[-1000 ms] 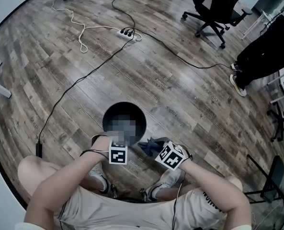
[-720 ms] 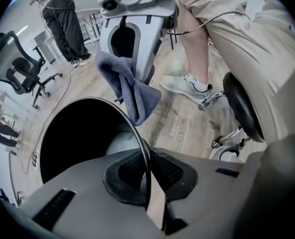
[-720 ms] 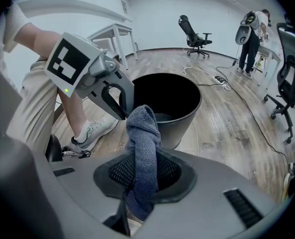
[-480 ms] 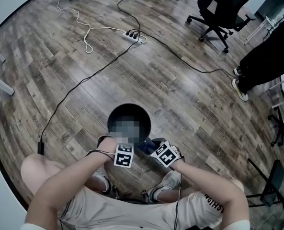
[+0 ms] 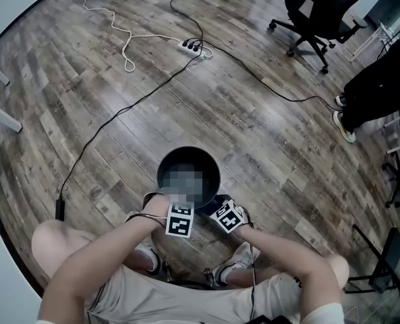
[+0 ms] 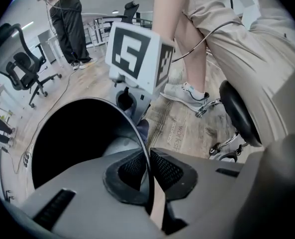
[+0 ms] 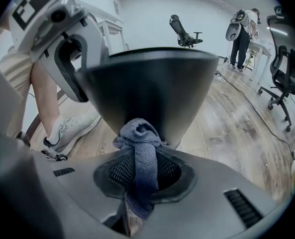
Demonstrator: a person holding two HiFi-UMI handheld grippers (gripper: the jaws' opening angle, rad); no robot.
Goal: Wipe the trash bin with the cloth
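Right gripper (image 7: 138, 176) is dropping in closer since a second ago, jaws clamping the cloth (image 7: 140, 133); bin (image 7: 152, 88) wall's sitting dead ahead, probably touching; left gripper (image 6: 148, 169) has just been closing, now pinching the rim.

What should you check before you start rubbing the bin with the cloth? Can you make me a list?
1. Cloth held by the right gripper: ok, the jaws are shut on it.
2. Left gripper steadying the trash bin: ok, its jaws have just been closing and now pinch the bin's rim.
3. Bin upright on the floor: ok.
4. Cloth touching the bin's outer wall: cannot tell, it sits right in front of it.
5. Black cable away from the bin: ok.
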